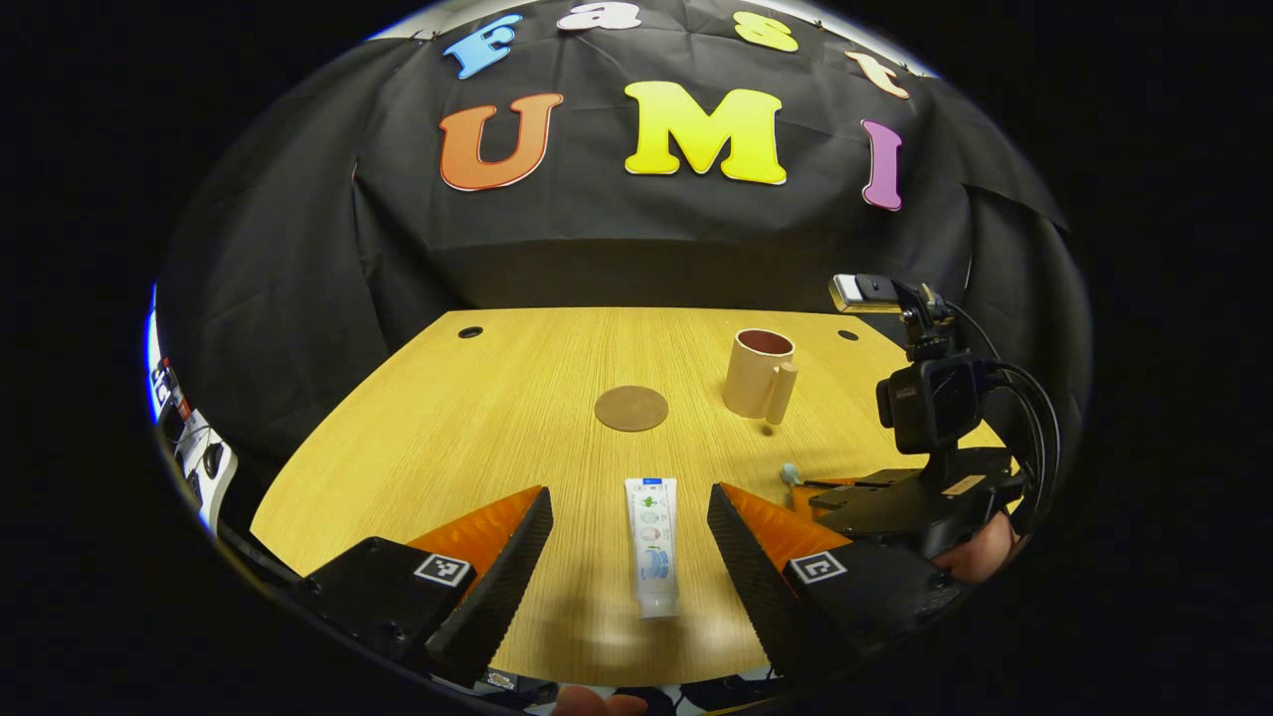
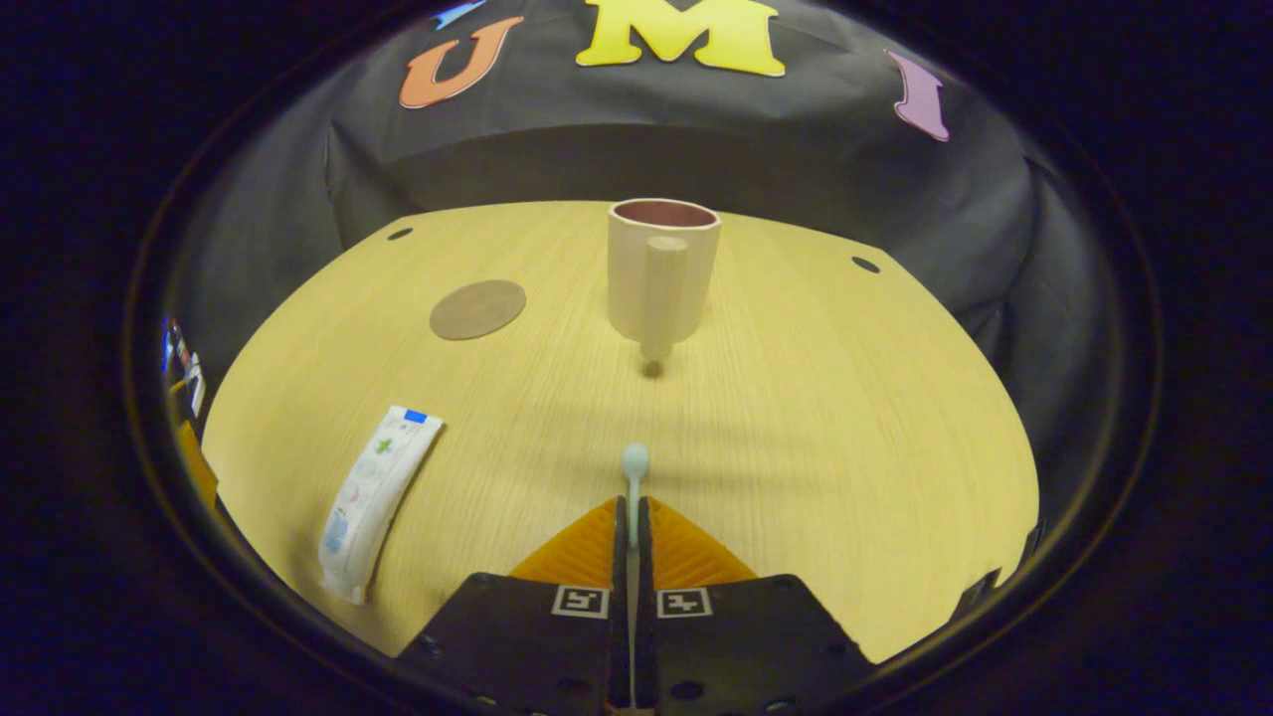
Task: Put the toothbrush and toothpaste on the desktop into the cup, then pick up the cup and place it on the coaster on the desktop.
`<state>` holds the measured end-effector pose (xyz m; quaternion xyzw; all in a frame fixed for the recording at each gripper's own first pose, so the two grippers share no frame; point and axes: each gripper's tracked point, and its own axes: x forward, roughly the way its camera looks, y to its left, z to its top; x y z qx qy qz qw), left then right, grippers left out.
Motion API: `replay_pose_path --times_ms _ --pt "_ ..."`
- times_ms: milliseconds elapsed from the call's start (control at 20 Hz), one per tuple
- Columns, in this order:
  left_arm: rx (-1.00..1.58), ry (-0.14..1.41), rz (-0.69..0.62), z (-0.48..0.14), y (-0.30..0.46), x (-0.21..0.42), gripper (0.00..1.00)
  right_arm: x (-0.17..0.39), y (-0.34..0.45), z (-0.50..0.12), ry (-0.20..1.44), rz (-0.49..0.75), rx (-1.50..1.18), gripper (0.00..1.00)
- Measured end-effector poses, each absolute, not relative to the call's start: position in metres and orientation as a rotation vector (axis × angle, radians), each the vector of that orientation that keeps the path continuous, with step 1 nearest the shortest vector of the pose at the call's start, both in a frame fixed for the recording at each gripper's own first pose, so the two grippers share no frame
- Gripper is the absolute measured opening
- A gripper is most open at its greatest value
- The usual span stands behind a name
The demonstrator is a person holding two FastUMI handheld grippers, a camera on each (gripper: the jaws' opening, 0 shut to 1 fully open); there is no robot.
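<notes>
We see a table (image 1: 428,428) of pale wood with a fine straight grain and a few small dark round holes near its far edge. On it stands a cup (image 2: 662,270), a smooth matte cylinder in beige with a darker reddish inside and a thick, rounded handle that faces the right gripper view. To the left of the cup, well apart from it, lies the coaster (image 2: 477,308), a flat brown disc with a dull surface. The toothpaste (image 1: 651,544) is a soft white tube with small coloured print, flat at 1 end and with a white cap at the near end; it lies flat on the wood.

In the left gripper view, the left gripper (image 1: 629,527) has its 2 fingers wide apart. The inner faces of the fingers (image 1: 507,577) are ribbed. The toothpaste lies between them, touching neither.

In the right gripper view, the right gripper (image 2: 633,522) has its 2 fingers pressed together on the thin handle of the toothbrush (image 2: 635,467), whose small pale rounded head sticks out in front of the tips and points toward the cup. The toothbrush hangs a little above the table, near the cup but apart from it. In the left gripper view, a hand (image 1: 980,552) holds this gripper on the right side.
</notes>
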<state>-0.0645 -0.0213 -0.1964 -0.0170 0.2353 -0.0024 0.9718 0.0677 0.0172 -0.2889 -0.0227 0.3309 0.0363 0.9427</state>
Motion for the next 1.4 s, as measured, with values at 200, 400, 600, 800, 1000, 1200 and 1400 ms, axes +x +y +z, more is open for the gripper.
replay_pose_path --times_ms 200,400,600,800,1000,1200,1400 --pt "-0.056 0.516 0.005 -0.227 -0.023 -0.061 1.0 0.068 0.017 -0.289 0.663 0.089 -0.063 0.0" --pt "-0.047 0.554 0.008 -0.258 -0.021 -0.057 1.0 0.067 0.016 -0.281 0.648 0.093 -0.05 0.0" --pt "-0.057 0.6 -0.001 -0.281 -0.026 -0.06 1.0 0.066 0.015 -0.271 0.622 0.104 -0.037 0.0" --pt "-0.045 0.6 -0.013 -0.291 -0.029 -0.058 0.96 0.067 0.013 -0.268 0.621 0.101 -0.032 0.0" --pt "-0.038 0.613 -0.032 -0.3 -0.034 -0.061 0.78 0.067 0.012 -0.265 0.613 0.103 -0.029 0.0" --pt "-0.014 0.603 -0.042 -0.301 -0.034 -0.06 0.68 0.068 0.013 -0.263 0.611 0.111 -0.03 0.0" --pt "-0.014 0.608 -0.056 -0.3 -0.037 -0.058 0.45 0.066 0.01 -0.261 0.603 0.109 -0.028 0.0"
